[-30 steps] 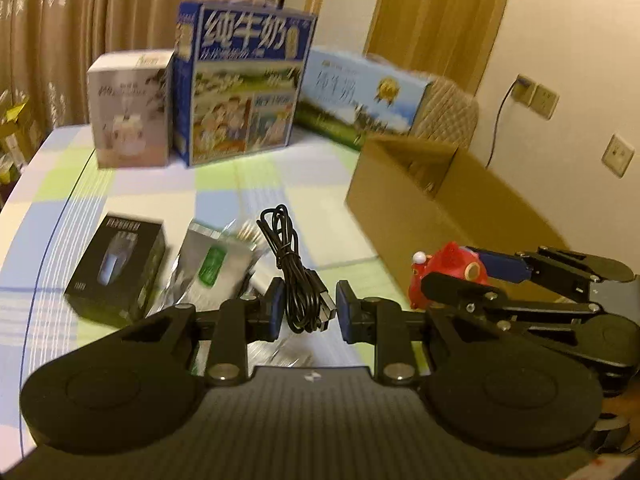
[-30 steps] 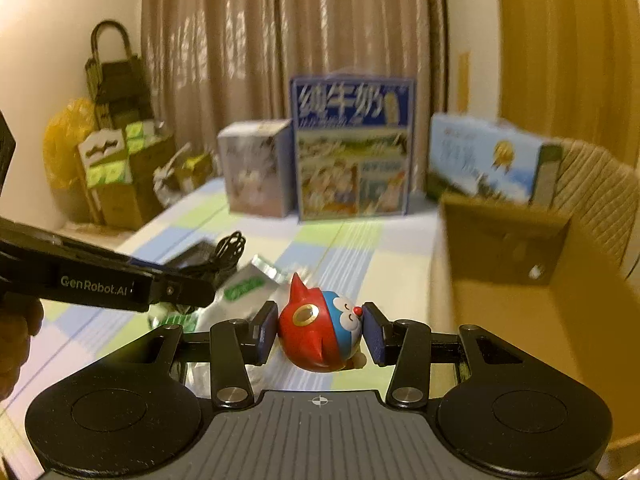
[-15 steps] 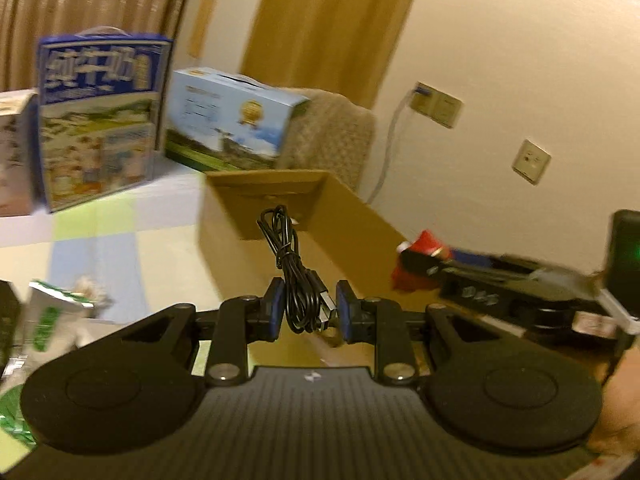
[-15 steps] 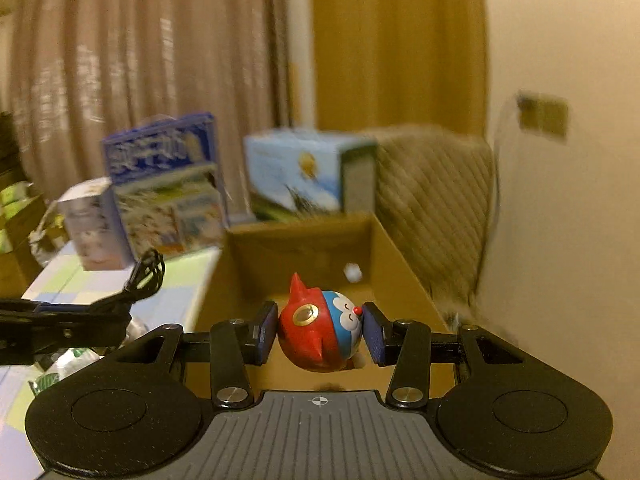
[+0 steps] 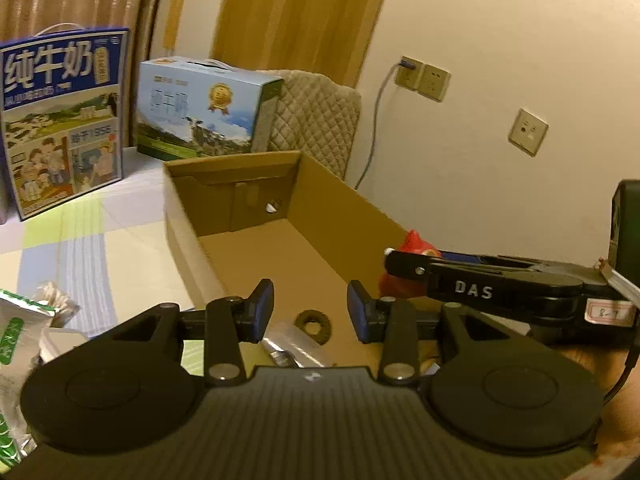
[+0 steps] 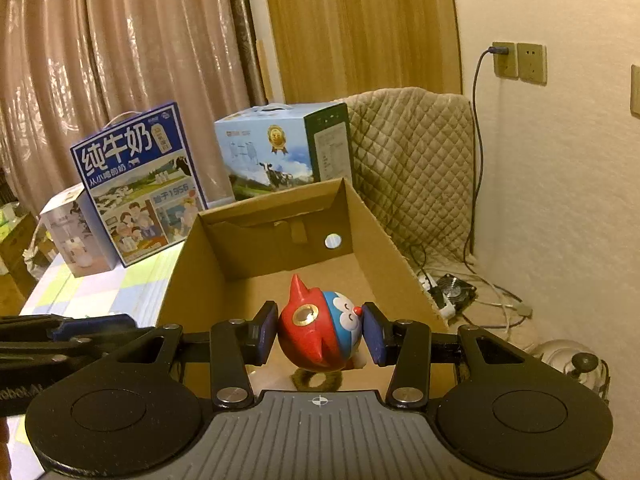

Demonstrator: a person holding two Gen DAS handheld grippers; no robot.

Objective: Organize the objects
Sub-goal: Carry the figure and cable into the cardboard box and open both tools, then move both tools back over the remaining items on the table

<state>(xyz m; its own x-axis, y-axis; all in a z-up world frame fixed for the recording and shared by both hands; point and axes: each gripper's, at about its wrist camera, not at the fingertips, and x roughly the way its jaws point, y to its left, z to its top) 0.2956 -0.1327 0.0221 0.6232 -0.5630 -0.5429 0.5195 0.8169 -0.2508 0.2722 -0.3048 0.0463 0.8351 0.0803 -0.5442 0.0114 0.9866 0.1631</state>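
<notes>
Red-and-blue toy figure (image 6: pixel 320 334), horn pointing up, gripped over cardboard box (image 6: pixel 384 232).

The box (image 6: pixel 384 248) is open on top, its far floor bare — a ring (image 5: pixel 314 321) and wrapped packet (image 5: pixel 298 346) crowd the near end.

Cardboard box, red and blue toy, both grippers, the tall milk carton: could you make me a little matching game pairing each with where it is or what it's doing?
Things:
1. left gripper
2. right gripper
3. cardboard box
4. tall blue milk carton

States or places:
A. standing upright on the checked tablecloth, behind the box
B. shut on the red and blue toy above the box
C. open, nothing between its fingers
D. open-topped, with a brown ring lying on its floor

Pairs: 1-C, 2-B, 3-D, 4-A
</notes>
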